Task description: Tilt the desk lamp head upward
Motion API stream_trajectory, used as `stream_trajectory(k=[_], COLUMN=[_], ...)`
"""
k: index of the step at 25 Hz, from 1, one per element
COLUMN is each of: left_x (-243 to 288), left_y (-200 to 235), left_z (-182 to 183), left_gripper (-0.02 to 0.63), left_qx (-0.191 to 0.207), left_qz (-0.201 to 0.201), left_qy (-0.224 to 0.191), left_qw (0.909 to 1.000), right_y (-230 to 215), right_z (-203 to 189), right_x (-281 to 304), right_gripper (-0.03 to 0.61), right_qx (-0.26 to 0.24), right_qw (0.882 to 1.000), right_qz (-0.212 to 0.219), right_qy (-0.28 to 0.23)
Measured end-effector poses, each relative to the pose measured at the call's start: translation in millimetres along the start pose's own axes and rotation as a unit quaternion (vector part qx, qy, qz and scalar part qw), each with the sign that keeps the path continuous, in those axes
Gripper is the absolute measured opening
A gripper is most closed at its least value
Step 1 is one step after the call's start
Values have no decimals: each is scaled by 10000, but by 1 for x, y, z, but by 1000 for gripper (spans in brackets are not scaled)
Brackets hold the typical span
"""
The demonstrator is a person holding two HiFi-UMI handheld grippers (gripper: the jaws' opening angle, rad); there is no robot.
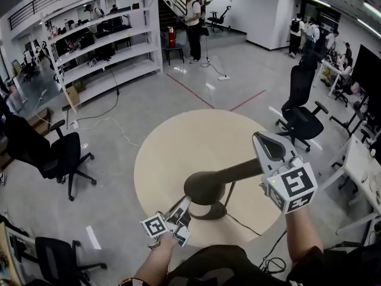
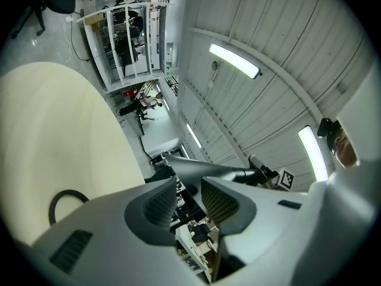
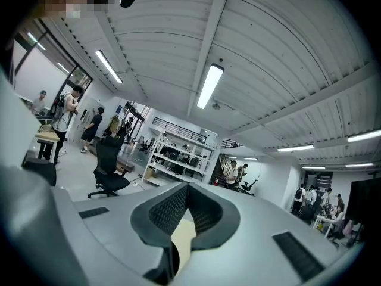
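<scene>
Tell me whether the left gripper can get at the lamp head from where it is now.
Probably yes. The left gripper, jaws apart and empty, points up at the lamp head, whose wide end hangs just past its tips. Nothing appears to stand between them, though closeness is hard to judge.

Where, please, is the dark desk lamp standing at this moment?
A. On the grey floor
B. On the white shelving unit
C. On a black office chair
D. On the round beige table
D: the head view shows the desk lamp with its base resting on the round beige table, well away from the shelves and chairs.
</scene>
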State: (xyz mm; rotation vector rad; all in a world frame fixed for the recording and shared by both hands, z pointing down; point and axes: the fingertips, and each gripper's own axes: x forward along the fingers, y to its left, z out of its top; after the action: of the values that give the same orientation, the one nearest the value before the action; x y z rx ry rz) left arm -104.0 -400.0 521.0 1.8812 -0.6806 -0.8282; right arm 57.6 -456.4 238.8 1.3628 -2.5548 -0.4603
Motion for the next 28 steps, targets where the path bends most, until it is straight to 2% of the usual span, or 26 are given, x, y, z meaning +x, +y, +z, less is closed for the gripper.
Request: stream_trajectory(k=[2,7,13,25,28], left_x=[4,12,9,3,2], left_y=[-4,-5,-6,-31,-43], left_z=[-6,-4,0,44,57], left_gripper=[161,164,161,138,136], left_qx=[-193,-245,-137,723,1202], left_qz=[-104,-280,-237,-175,-212], left_qy=[-14,-19,-124,-279,-225], left_qw=[9998,9993,9995,9968,9923], right_y=[2,0,0,-6,-6], right_z=[0,-2,-7,-35,-41], right_x=[0,4,0,-12,-14], right_gripper=[14,14,14,14,14], right_qx=[-5,94,297,528,667], right_qw=[10000,9998,9991,9976,9968], right_qz=[60,163,315,259,150], right_qy=[2,-38,14,373,410])
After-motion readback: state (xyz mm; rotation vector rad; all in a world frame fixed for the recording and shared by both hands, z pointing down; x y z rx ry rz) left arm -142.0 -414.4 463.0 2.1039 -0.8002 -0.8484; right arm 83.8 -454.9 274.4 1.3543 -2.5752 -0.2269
